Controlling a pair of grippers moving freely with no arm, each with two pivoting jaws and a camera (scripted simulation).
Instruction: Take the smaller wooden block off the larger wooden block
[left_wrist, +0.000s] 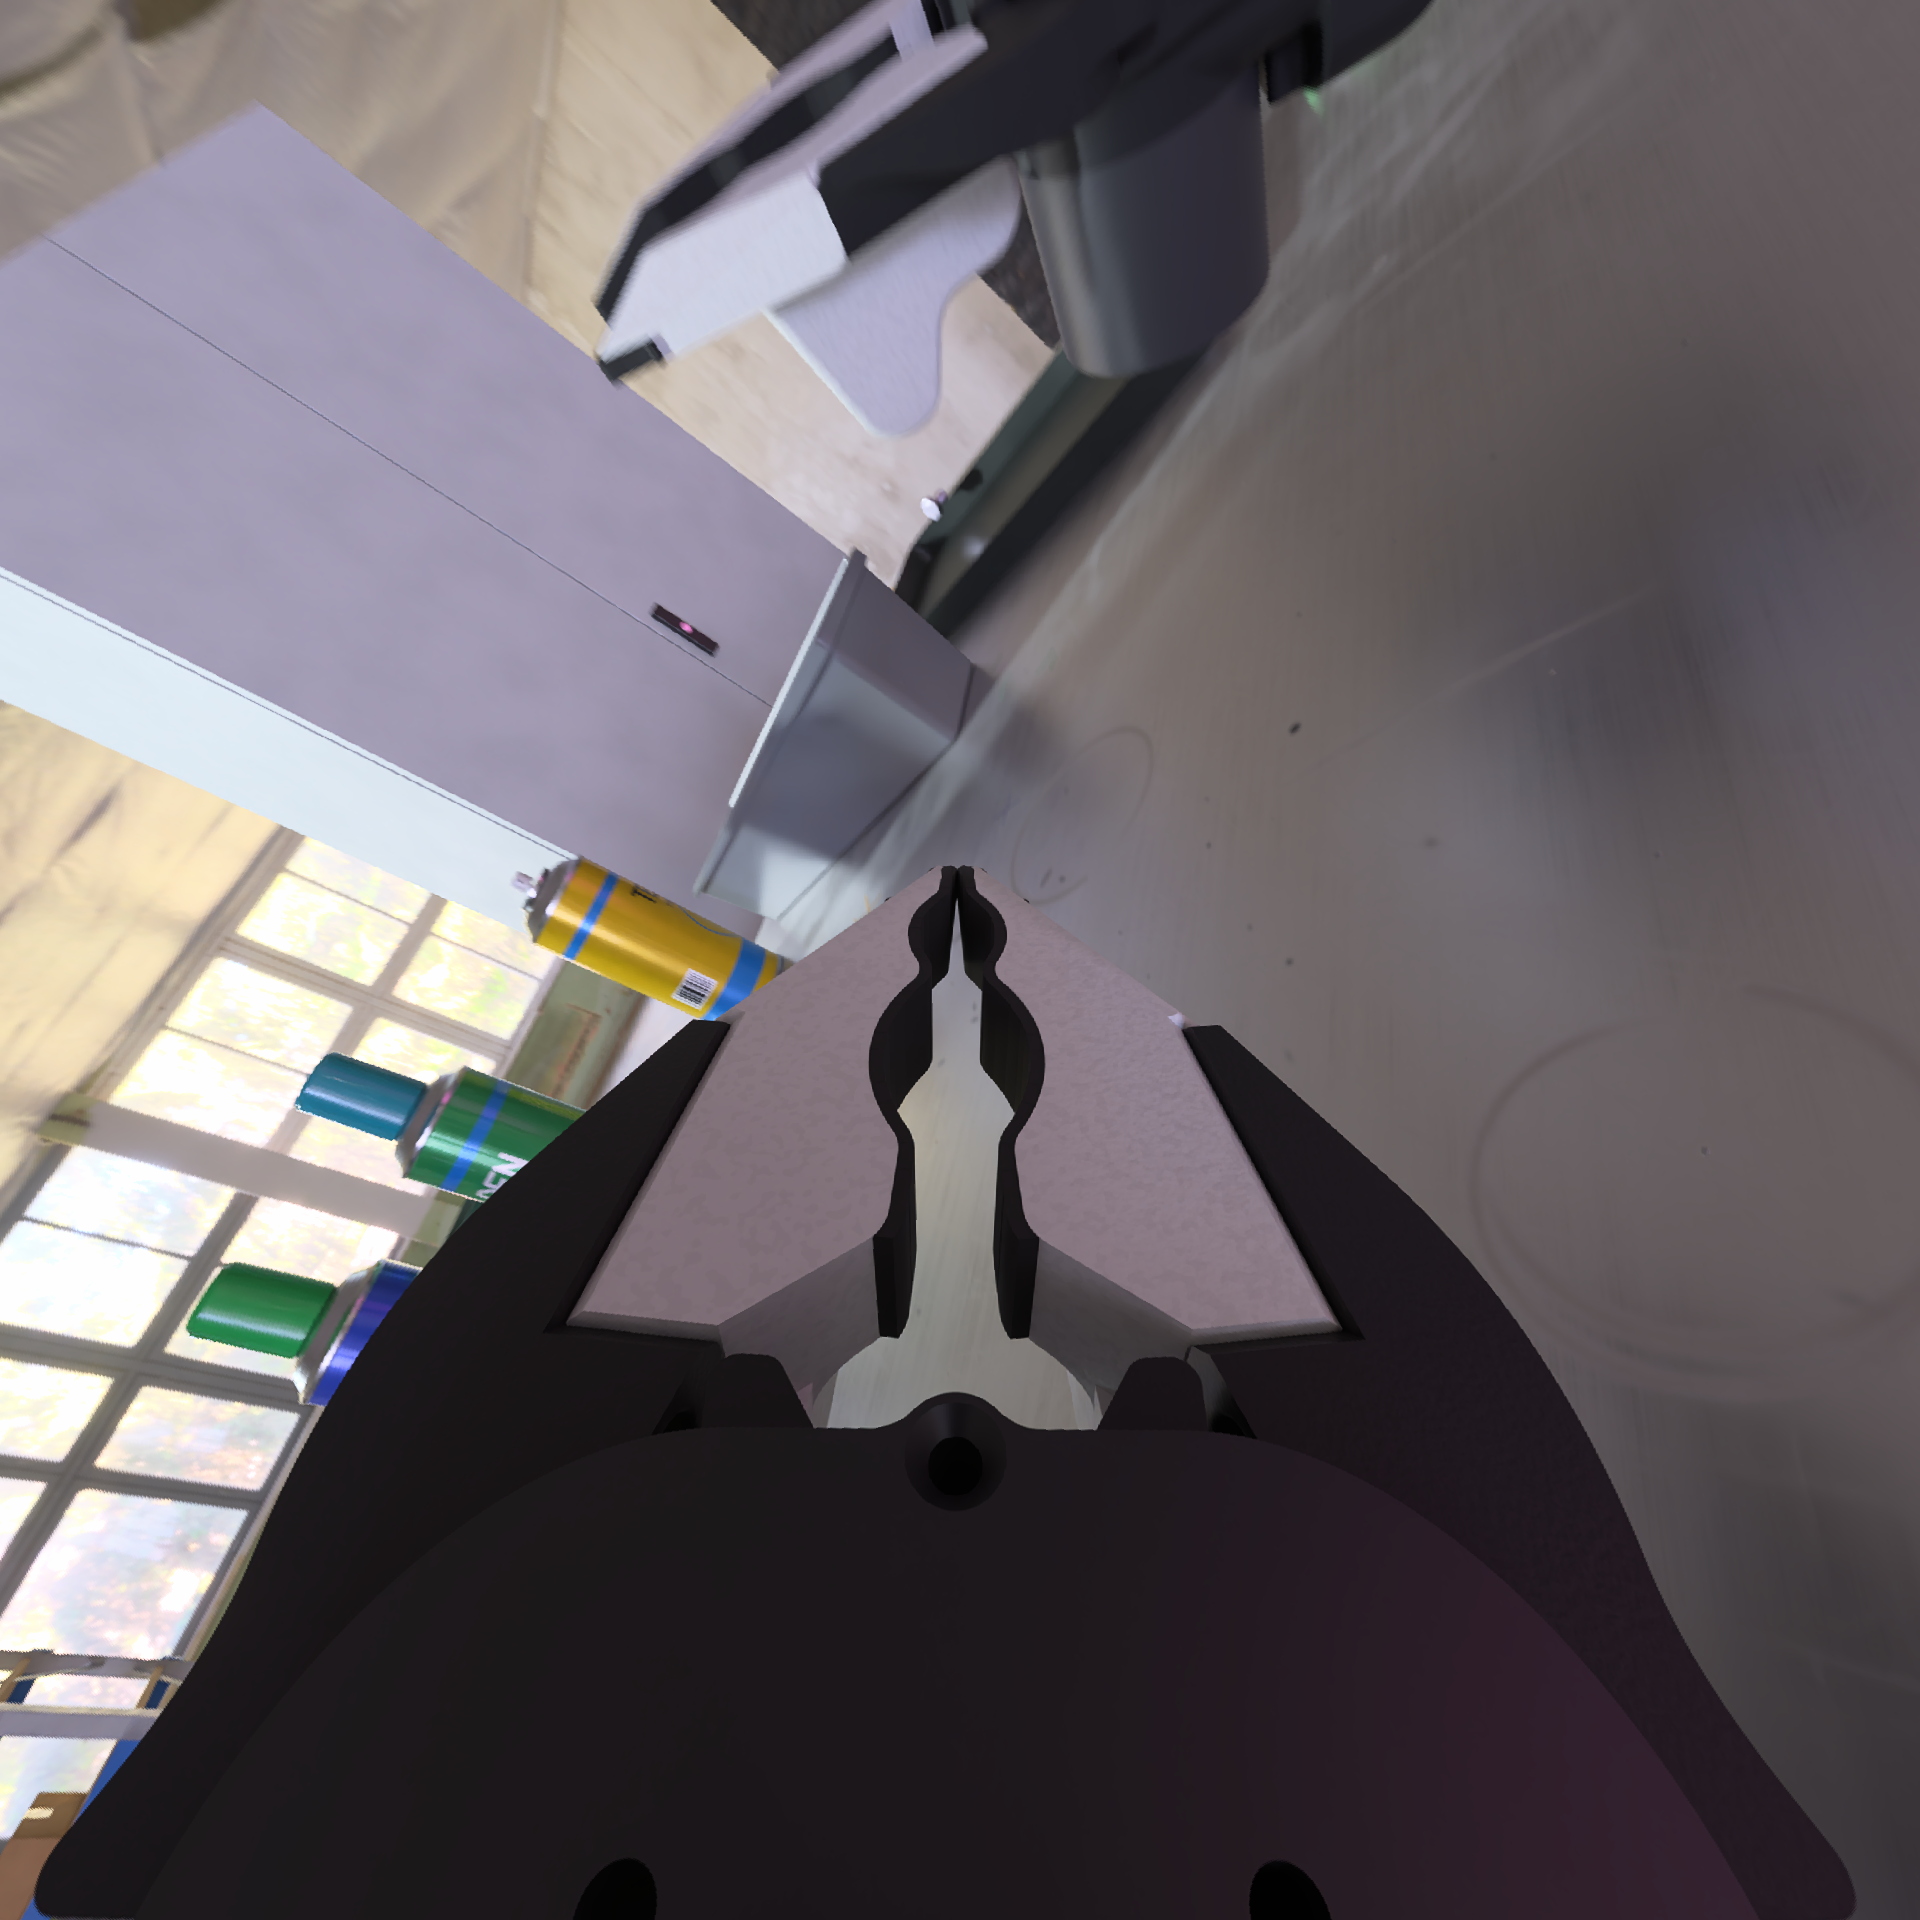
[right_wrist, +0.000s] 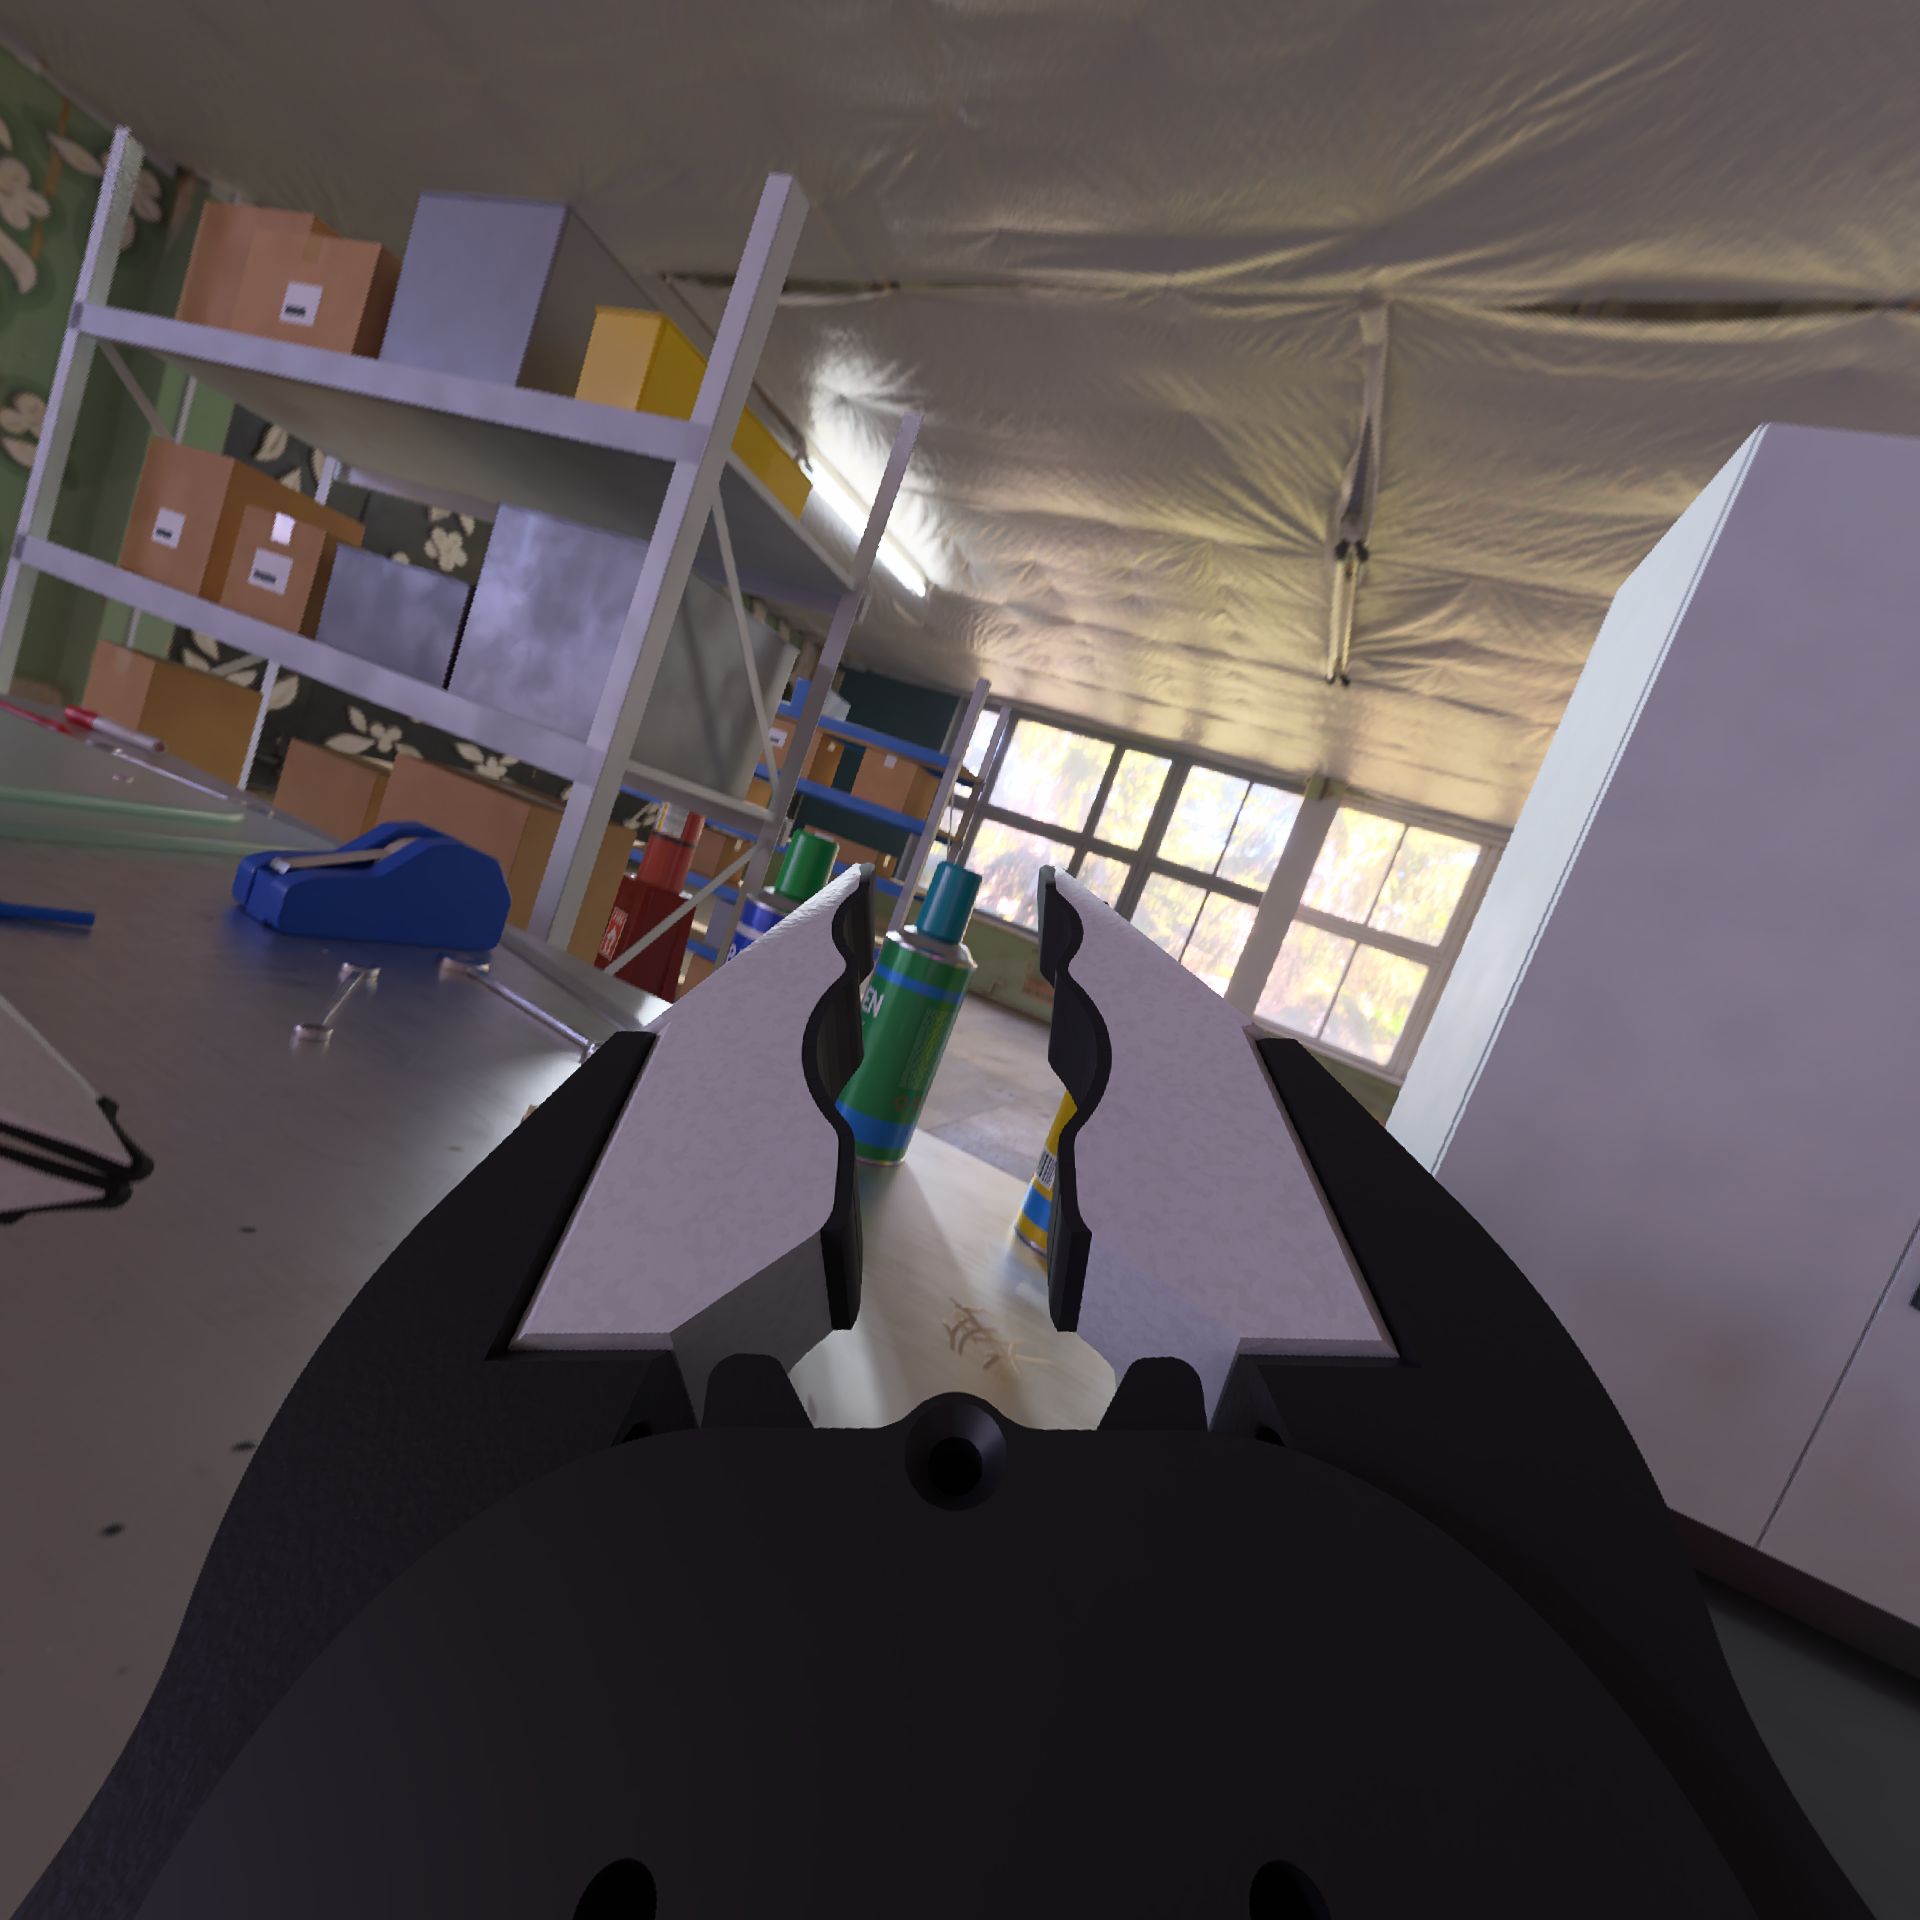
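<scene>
Neither wooden block shows as a clear shape. A pale wooden surface (left_wrist: 954, 1195) shows through the gap behind my left gripper's fingers, and a similar pale wooden surface (right_wrist: 935, 1340) with small wood slivers on it lies under my right gripper. I cannot tell which block either one is. My left gripper (left_wrist: 957, 879) is shut, tips touching, with nothing seen between them. My right gripper (right_wrist: 951, 883) is open and empty, pointing at the spray cans. It also shows blurred at the top of the left wrist view (left_wrist: 831, 260).
Yellow (left_wrist: 655, 945), green (left_wrist: 468, 1132) and blue (left_wrist: 332, 1330) spray cans stand nearby; the green can (right_wrist: 904, 1039) is just ahead of my right fingers. A grey metal bin (left_wrist: 862, 748), a white cabinet (right_wrist: 1714, 935), a blue tape dispenser (right_wrist: 374, 883) and shelving (right_wrist: 468, 520) surround the grey table (left_wrist: 1507, 831).
</scene>
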